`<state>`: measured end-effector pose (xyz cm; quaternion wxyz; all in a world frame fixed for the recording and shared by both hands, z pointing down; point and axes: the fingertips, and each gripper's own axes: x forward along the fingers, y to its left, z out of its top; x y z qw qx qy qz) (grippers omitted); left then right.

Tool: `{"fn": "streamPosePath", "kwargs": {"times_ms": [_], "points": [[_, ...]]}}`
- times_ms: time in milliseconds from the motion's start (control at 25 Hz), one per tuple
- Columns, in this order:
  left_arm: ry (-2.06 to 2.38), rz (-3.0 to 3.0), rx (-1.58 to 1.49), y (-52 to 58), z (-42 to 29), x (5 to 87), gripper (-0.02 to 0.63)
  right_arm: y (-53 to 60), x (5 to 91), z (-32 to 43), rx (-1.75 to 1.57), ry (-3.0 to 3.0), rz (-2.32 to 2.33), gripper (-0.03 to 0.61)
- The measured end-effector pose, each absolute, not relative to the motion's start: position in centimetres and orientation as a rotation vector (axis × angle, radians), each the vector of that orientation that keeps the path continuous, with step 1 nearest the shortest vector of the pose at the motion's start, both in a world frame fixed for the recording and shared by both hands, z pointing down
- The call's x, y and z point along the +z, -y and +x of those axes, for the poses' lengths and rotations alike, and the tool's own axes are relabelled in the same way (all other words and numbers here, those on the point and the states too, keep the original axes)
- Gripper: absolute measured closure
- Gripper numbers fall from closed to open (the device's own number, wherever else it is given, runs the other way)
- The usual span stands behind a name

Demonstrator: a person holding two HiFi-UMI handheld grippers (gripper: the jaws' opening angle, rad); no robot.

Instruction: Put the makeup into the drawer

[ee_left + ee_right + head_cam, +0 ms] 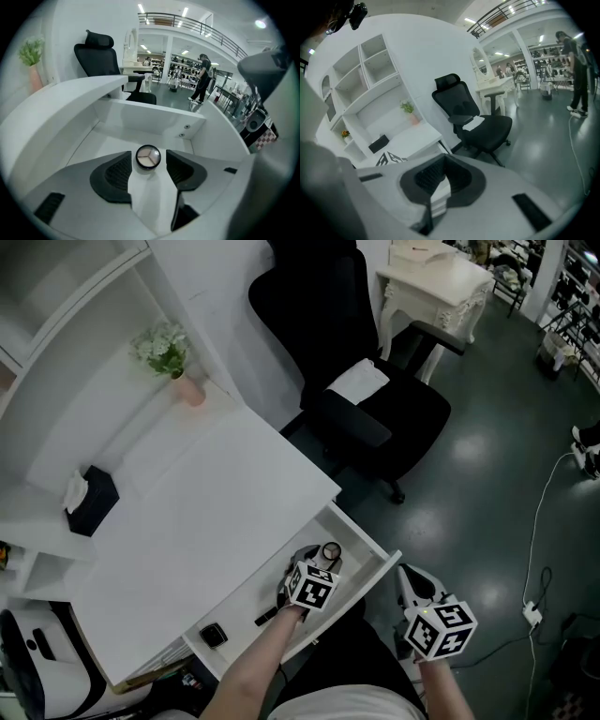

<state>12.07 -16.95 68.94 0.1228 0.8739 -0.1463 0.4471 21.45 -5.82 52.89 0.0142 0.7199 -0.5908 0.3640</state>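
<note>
A round makeup compact with a clear lid lies on the floor of the open white drawer, near its right end. My left gripper is down inside the drawer, right at the compact. In the left gripper view the compact rests between the tips of my left gripper; the jaws stand open with a gap on each side of it. My right gripper hangs outside the drawer, to its right, above the floor. In the right gripper view my right gripper has its pads meeting at the tips with nothing between them.
A small black case and a black stick lie at the drawer's left end. On the white desk stand a black tissue box and a potted plant. A black office chair stands right of the desk.
</note>
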Motion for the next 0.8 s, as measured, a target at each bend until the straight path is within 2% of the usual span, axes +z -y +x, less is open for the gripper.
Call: {"fn": "streamPosePath", "kwargs": {"times_ms": [280, 800], "points": [[0.486, 2.572, 1.197, 16.8, 10.7, 65.2, 0.446, 6.1, 52.1, 20.2, 1.1, 1.889, 2.214, 0.575], [0.629, 2.649, 1.046, 16.7, 7.5, 58.8, 0.532, 6.1, 49.9, 17.8, 1.016, 1.982, 2.183, 0.575]]}}
